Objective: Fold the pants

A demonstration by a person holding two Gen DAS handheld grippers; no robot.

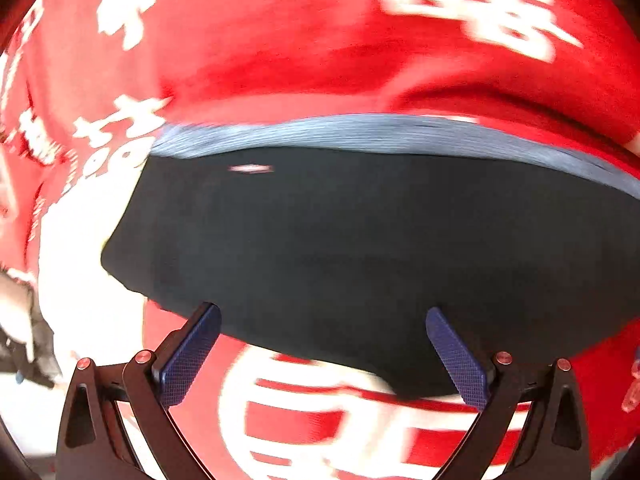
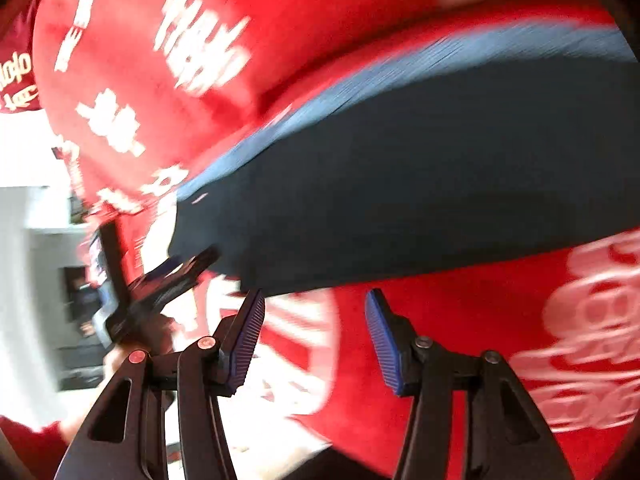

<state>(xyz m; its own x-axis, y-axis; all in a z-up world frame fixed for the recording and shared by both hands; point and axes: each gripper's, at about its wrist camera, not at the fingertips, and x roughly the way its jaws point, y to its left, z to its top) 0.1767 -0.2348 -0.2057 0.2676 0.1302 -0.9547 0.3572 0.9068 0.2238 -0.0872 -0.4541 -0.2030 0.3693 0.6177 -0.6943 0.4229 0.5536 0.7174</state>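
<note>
The dark navy pants (image 1: 360,248) lie folded into a compact shape on a red cloth, with a lighter blue waistband (image 1: 360,132) along the far edge. My left gripper (image 1: 322,320) is open, its blue pads (image 1: 188,356) straddling the near edge of the pants without holding them. In the right wrist view the pants (image 2: 420,192) lie diagonally with the blue waistband (image 2: 360,88) on the far side. My right gripper (image 2: 314,312) is open and empty just short of the near edge. The left gripper (image 2: 176,272) shows at the pants' left corner. Both views are motion-blurred.
The red cloth with white lettering (image 1: 280,40) covers the surface all round the pants and shows in the right wrist view (image 2: 480,320). At the left of that view a bright room background (image 2: 36,240) appears past the cloth's edge.
</note>
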